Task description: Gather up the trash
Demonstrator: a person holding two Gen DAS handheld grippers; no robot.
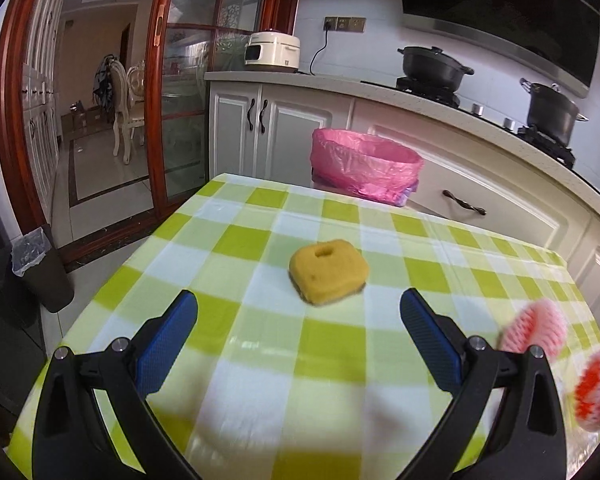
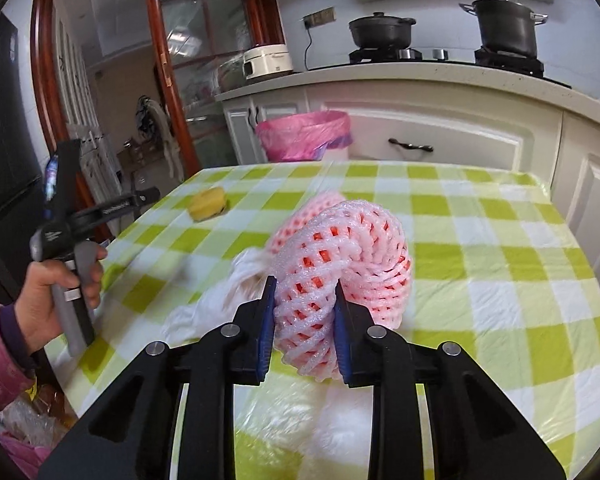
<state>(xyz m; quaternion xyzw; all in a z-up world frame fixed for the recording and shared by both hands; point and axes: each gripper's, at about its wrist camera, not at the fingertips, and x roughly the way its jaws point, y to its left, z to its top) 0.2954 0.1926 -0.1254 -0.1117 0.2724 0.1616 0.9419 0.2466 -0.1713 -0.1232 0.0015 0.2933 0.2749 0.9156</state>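
Observation:
A yellow sponge [image 1: 328,272] lies on the green-checked table [image 1: 240,240], just ahead of my open, empty left gripper [image 1: 299,312]; it also shows in the right wrist view [image 2: 207,204]. My right gripper [image 2: 305,294] is shut on a pink foam fruit net [image 2: 348,256] and holds it over the table [image 2: 500,240]. The net also shows at the right edge of the left wrist view [image 1: 534,328]. A crumpled white tissue [image 2: 220,300] lies left of the net. A bin with a pink bag [image 1: 364,164] stands beyond the table's far edge, also seen in the right wrist view [image 2: 304,136].
A dark bin with a clear liner [image 1: 40,268] stands on the floor to the left. White cabinets [image 1: 480,196] and a counter with two black pots [image 2: 504,28] run behind the table. The hand holding the left gripper [image 2: 60,276] is at the table's left edge.

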